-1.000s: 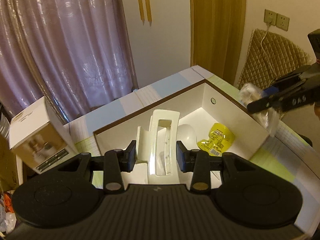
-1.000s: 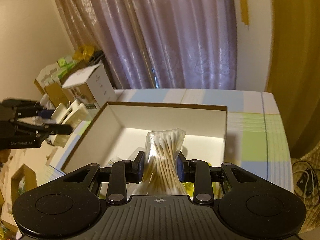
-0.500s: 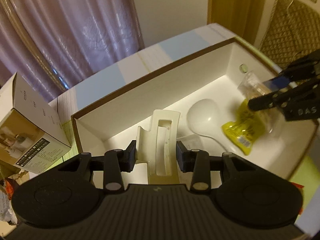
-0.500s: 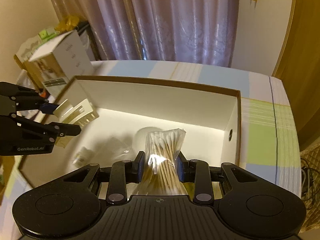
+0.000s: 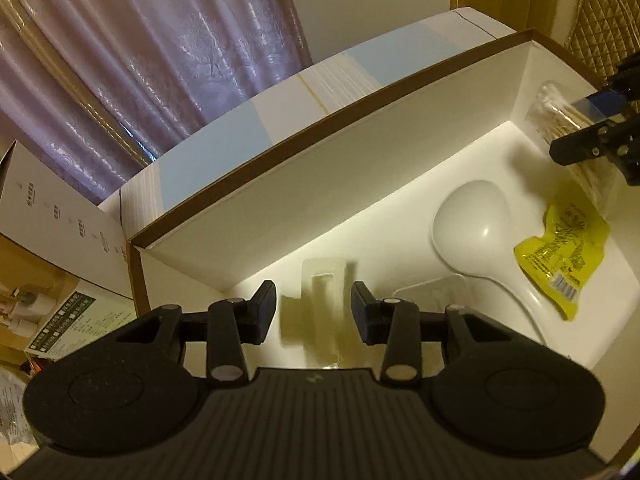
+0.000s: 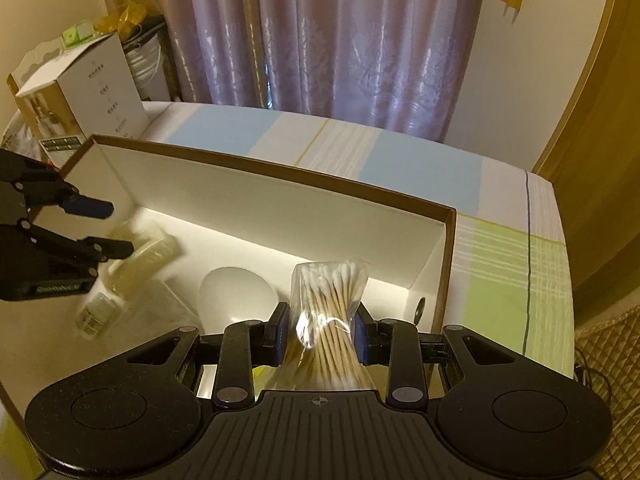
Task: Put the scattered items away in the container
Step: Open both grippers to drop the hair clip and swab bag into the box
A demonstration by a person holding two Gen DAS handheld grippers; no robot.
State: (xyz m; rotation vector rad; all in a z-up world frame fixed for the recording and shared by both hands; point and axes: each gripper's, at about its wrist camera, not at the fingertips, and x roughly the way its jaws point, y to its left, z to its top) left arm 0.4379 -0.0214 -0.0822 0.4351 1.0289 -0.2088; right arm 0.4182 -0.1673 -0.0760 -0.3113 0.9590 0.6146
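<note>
The white cardboard box (image 5: 360, 184) with a brown rim lies open on the table. My left gripper (image 5: 314, 316) is open inside its left end, and the cream hair claw clip (image 5: 320, 300) is blurred between the spread fingers, touching neither. In the right wrist view the clip (image 6: 144, 252) shows as a blur just under the left gripper (image 6: 118, 229). My right gripper (image 6: 320, 336) is shut on a clear bag of cotton swabs (image 6: 328, 292) and hangs low over the box's right end.
On the box floor lie a white spoon (image 5: 472, 224), a yellow packet (image 5: 564, 252), a clear plastic piece (image 5: 432, 296) and a small bottle (image 6: 94, 316). A tall carton (image 6: 84, 92) stands off the box's left end. Striped tablecloth (image 6: 508, 272) surrounds the box; curtains hang behind.
The left gripper went down into the box and opened, and the clip dropped out of its fingers. The right gripper moved lower into the box with the swab bag held.
</note>
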